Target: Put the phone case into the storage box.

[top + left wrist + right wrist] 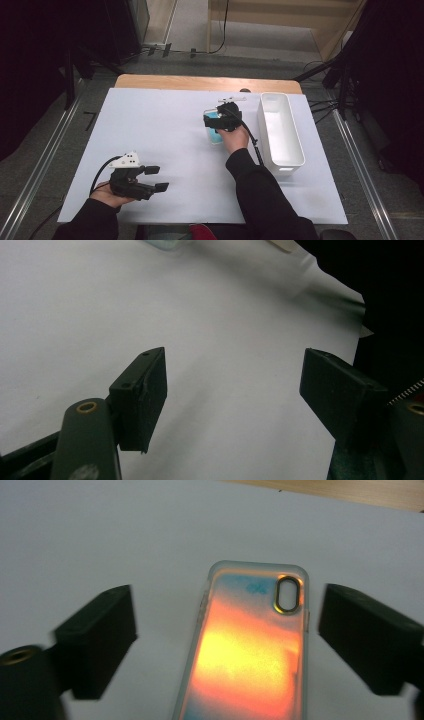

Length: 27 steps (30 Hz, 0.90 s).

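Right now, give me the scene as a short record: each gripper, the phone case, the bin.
right gripper: jaws open, one on each side of the phone case, pads not touching it
phone case: flat on the white sheet, camera cutout at its far end
left gripper: open, nothing between its jaws, over bare sheet
white bin: at the sheet's right, beside the case

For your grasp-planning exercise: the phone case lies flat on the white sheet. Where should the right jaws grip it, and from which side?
Grip the phone case across its two long edges, coming from above. It lies flat, and the open right gripper already straddles its narrow width.
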### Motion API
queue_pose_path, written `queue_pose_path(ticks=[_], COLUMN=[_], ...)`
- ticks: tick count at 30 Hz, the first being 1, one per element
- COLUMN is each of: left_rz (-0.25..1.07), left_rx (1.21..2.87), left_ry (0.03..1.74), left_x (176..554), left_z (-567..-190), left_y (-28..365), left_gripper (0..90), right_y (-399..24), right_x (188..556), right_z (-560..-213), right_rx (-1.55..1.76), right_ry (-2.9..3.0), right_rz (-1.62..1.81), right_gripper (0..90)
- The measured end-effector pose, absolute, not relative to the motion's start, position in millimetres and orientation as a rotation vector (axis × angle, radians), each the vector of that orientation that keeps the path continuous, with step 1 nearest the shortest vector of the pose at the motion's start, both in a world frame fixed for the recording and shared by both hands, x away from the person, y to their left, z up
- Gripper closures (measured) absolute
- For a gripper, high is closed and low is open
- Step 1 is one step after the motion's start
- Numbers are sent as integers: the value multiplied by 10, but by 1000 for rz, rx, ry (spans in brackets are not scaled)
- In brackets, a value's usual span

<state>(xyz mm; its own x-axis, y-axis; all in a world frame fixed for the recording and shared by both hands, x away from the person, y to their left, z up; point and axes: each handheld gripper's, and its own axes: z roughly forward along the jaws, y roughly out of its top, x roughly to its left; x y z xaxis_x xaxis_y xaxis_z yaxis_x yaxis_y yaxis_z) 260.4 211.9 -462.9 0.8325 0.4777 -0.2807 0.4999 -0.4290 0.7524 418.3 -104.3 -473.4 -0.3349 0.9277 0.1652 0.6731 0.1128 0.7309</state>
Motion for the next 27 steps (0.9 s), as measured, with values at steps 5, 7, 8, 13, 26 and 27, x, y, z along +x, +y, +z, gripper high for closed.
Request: queue_pose_path(ticks=[5, 7, 8, 13, 26, 27], left_rz=[-32, -31, -30, -32, -31, -32], left_rx=[2090, 2089, 2089, 2094, 2092, 2092], left_ry=[717, 717, 716, 718, 719, 718], left_x=[2606, 2605, 2604, 2605, 2605, 2606], left_z=[-4629, -4630, -4630, -4628, -4629, -4628], left_y=[2121, 2119, 2119, 2119, 2119, 2120], left_gripper=[268, 268, 268, 268, 268, 268], right_y=[-1057, -1062, -1063, -1050, -1018, -1018], right_x=[4179, 4175, 4176, 4175, 4165, 4163], right_z=[-4699, -4702, -4705, -4715, -4830, -4849], right_rx=[1591, 1589, 1587, 1589, 1590, 1593], right_ry=[2017, 2026, 2033, 2022, 1996, 1992], right_rz=[1124, 1135, 1124, 1107, 1070, 1070], right_gripper=[0, 0, 0, 0, 0, 0])
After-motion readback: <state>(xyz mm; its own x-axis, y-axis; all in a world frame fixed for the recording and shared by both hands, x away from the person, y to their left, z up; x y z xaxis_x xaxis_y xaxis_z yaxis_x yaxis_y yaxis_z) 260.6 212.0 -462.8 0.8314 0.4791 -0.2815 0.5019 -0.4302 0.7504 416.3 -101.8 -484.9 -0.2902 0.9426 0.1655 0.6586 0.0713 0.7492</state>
